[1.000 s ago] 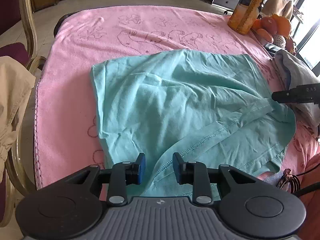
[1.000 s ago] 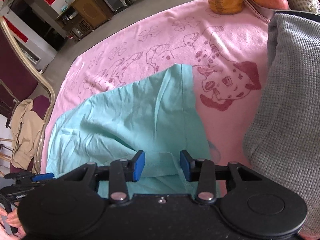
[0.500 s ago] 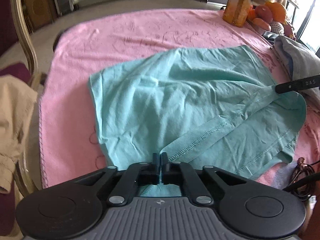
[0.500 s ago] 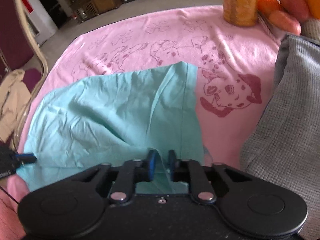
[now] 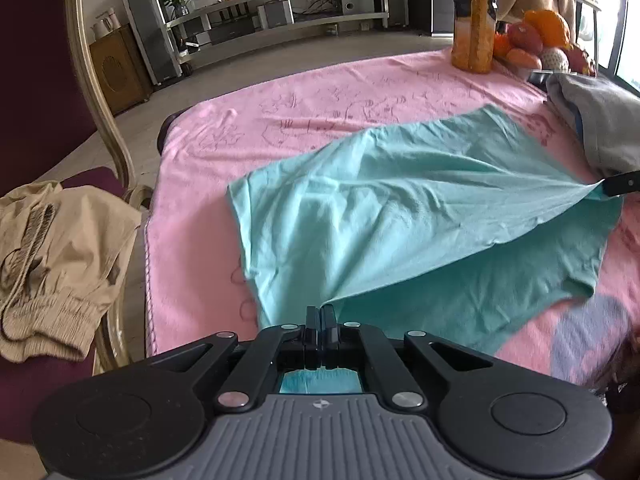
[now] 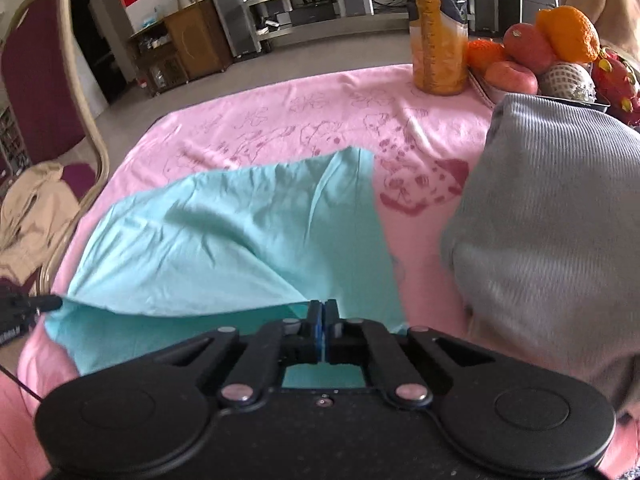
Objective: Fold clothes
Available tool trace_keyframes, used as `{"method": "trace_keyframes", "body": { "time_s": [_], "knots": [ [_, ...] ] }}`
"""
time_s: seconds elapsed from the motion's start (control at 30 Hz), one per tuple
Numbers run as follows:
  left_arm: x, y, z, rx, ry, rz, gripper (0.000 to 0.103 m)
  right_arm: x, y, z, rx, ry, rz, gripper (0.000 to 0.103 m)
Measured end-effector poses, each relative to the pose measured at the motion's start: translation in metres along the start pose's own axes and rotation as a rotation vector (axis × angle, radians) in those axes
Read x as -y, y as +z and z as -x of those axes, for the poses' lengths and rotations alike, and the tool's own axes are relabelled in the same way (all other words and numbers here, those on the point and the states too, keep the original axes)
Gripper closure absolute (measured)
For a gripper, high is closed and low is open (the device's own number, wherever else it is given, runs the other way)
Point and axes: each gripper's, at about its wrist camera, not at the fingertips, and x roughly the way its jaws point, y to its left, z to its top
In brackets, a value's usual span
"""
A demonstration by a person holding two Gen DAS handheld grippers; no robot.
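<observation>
We've got the left gripper (image 5: 321, 312) and right gripper (image 6: 322, 307) both pinched tight on the teal shirt's (image 5: 400, 200) near edge, lifting it off the pink table cover (image 5: 320, 96).

Plain teal garment (image 5: 400, 208), dog-printed pink blanket (image 5: 280, 112)

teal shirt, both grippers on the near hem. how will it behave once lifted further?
Likely floppy: the teal shirt sags between the left gripper and the right gripper. Probably light, since the raised layer stretches out under two small pinches. It may drag over the pink cloth rather than slide freely.
</observation>
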Motion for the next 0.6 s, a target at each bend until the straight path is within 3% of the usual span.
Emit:
{"method": "trace_keyframes", "body": {
  "time_s": [0.23, 0.47, 0.53, 0.6],
  "knots": [
    [0.016, -0.014, -0.007, -0.059, 0.061, -0.087, 0.103, -0.004, -0.015, 0.0, -0.044, -0.063, 0.033, 0.103],
    [0.015, -0.018, -0.007, -0.091, 0.065, -0.077, 0.101, -0.006, -0.019, -0.004, -0.055, -0.074, 0.058, 0.102],
    [0.008, -0.02, 0.002, -0.083, 0.058, -0.035, 0.093, -0.001, -0.017, 0.0, -0.032, -0.052, 0.027, 0.098],
    [-0.004, -0.022, 0.013, -0.069, 0.021, 0.041, 0.074, 0.007, -0.015, 0.003, -0.027, -0.003, -0.027, 0.096]
  ]
}}
